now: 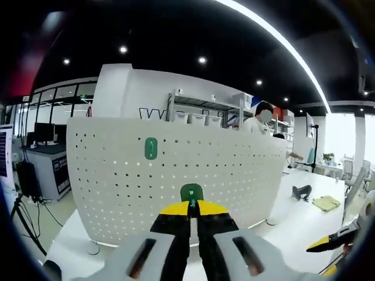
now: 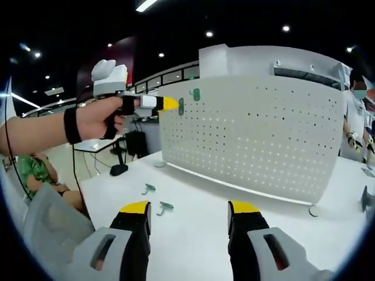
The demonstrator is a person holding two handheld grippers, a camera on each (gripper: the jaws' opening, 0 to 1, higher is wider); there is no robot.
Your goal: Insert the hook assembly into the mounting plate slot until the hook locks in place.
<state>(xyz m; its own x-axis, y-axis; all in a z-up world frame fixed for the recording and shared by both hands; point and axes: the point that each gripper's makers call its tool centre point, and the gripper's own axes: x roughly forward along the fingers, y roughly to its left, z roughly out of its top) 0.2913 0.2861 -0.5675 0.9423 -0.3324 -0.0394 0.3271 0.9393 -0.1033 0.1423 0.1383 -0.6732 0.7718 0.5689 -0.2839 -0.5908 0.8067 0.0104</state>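
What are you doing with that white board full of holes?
A person is hanging little green hooks on a white pegboard that stands on a table. The left hand-held gripper is shut on a green hook and holds it up close to the board. One green hook is already mounted higher up. The right hand-held gripper is open and holds nothing, above the table. Two spare hooks lie on the table in front of it.

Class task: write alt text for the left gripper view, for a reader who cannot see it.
The left claw, shut on a green hook, points at a white pegboard standing on a white table. Another green hook already sits on the board, upper left.
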